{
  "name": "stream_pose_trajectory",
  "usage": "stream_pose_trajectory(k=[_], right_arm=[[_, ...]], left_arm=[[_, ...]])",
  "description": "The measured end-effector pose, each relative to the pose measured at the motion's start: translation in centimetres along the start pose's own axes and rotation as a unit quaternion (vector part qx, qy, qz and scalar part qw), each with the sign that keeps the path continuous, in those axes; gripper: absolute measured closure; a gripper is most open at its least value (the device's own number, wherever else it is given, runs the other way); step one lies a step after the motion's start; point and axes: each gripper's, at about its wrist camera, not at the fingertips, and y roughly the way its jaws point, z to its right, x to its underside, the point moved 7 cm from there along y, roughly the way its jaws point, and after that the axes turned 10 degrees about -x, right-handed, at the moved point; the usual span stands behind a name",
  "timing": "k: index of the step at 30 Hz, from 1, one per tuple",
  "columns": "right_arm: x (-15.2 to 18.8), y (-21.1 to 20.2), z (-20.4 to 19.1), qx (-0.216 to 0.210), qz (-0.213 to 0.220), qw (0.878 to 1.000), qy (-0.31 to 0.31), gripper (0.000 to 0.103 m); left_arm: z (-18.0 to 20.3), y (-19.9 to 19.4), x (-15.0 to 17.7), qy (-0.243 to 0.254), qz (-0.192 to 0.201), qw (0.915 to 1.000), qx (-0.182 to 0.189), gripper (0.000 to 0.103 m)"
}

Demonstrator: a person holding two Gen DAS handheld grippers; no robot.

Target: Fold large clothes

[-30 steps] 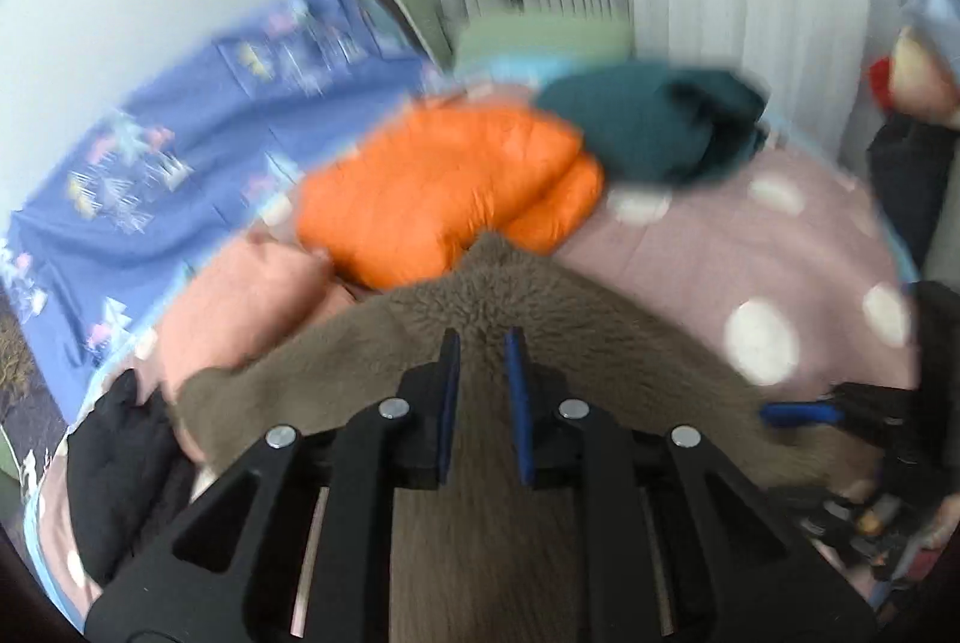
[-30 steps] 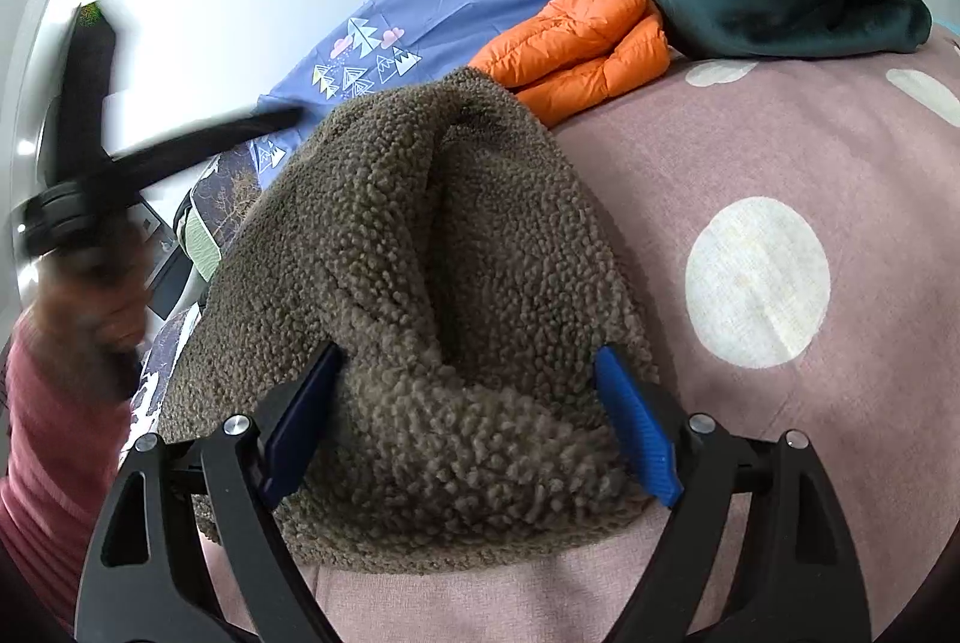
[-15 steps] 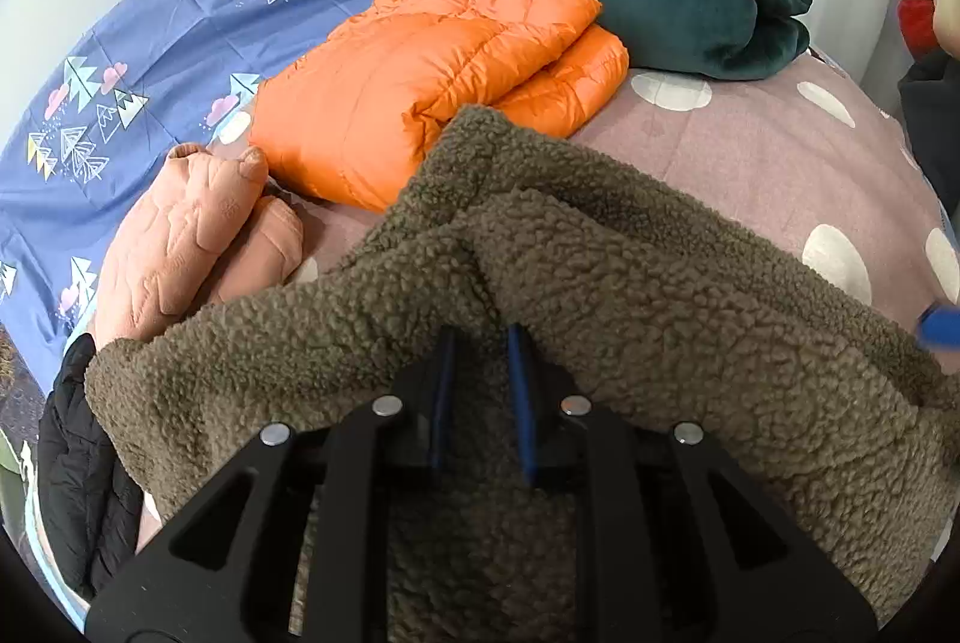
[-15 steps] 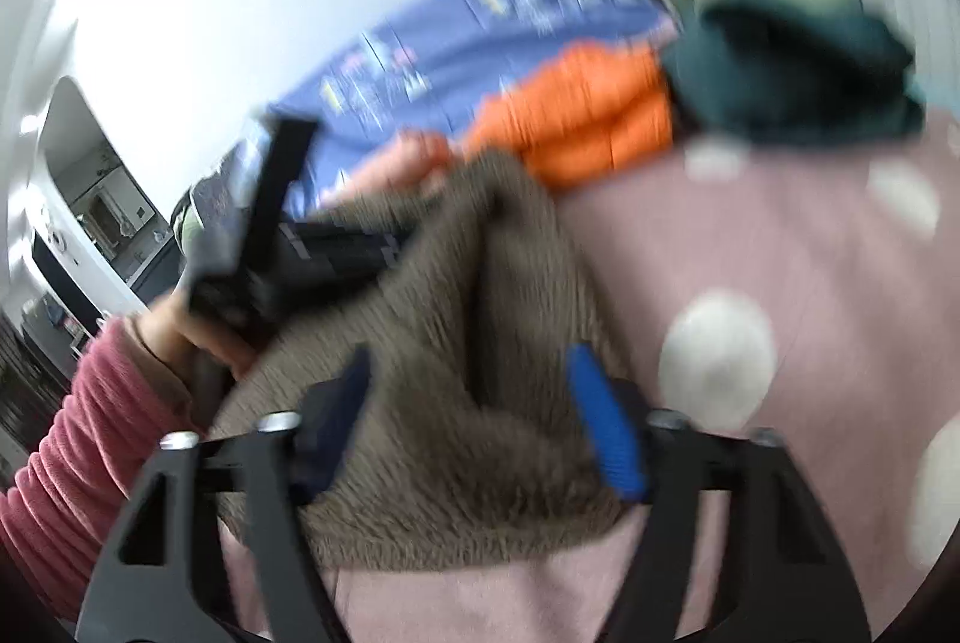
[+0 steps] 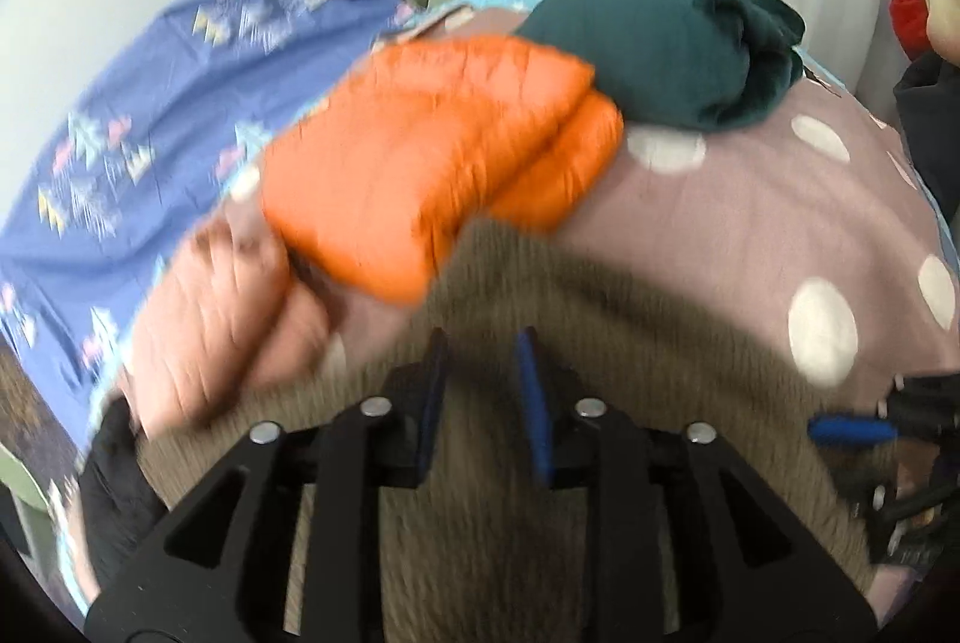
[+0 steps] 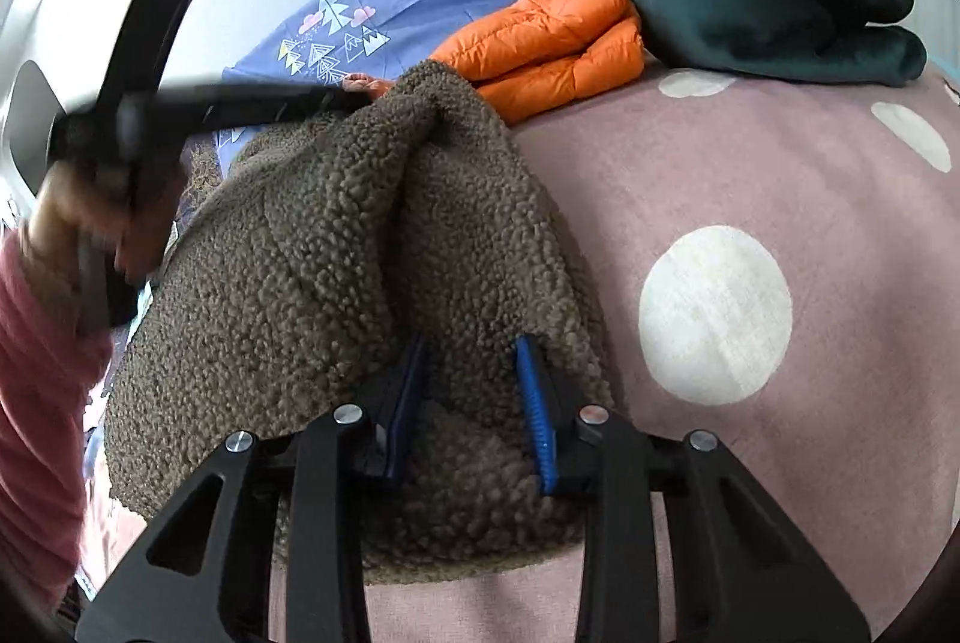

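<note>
A brown fleece garment [image 6: 336, 283] lies bunched on the pink dotted bedspread [image 6: 750, 199]. My right gripper [image 6: 471, 349] is shut on a thick fold at its near edge. My left gripper [image 5: 480, 343] is shut on the fleece [image 5: 600, 343] at its far end; in the right wrist view it [image 6: 360, 97] holds that end pinched up into a peak. The left wrist view is blurred by motion. My right gripper [image 5: 852, 427] also shows at the right edge of that view.
A folded orange puffer jacket [image 5: 432, 151], a folded dark green garment [image 5: 660, 43] and a folded pink quilted piece [image 5: 222, 307] lie at the back of the bed. A blue patterned sheet [image 5: 150, 115] covers the left side. A black garment [image 5: 114, 481] lies at the near left.
My right gripper has closed from wide open onto the near fold of the fleece. My left gripper has lifted and swung with the far end of the fleece.
</note>
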Motion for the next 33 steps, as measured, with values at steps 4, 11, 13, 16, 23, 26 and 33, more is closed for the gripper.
stream_pose_trajectory(k=[4,11,13,16,23,26,33], right_arm=[[0.0,0.4,-0.3,0.009,0.006,1.0,-0.004,0.071],[-0.2,1.0,0.4,0.007,0.004,1.0,0.002,0.071],[-0.2,0.9,0.3,0.008,0.004,1.0,0.0,0.07],[0.0,0.7,-0.1,0.012,0.007,1.0,-0.009,0.07],[-0.1,1.0,0.3,-0.001,0.006,1.0,-0.005,0.068],[-0.1,1.0,0.4,-0.002,0.011,1.0,-0.003,0.068],[0.1,0.7,0.4,-0.004,0.014,1.0,0.0,0.066]], left_arm=[[1.9,4.8,-1.7,0.066,-0.032,0.9972,-0.016,0.061],[3.6,9.1,-0.1,0.109,-0.084,0.9892,-0.05,0.06],[3.1,8.3,-0.2,0.098,-0.067,0.9912,-0.058,0.056],[1.9,5.4,-1.0,0.08,-0.026,0.9932,-0.081,0.045],[-3.5,-2.9,0.8,0.029,0.047,0.9941,-0.093,0.026],[-6.2,-2.5,4.1,-0.012,0.021,0.9974,-0.069,0.026],[-7.8,3.6,9.1,-0.132,-0.025,0.9909,0.005,0.025]])
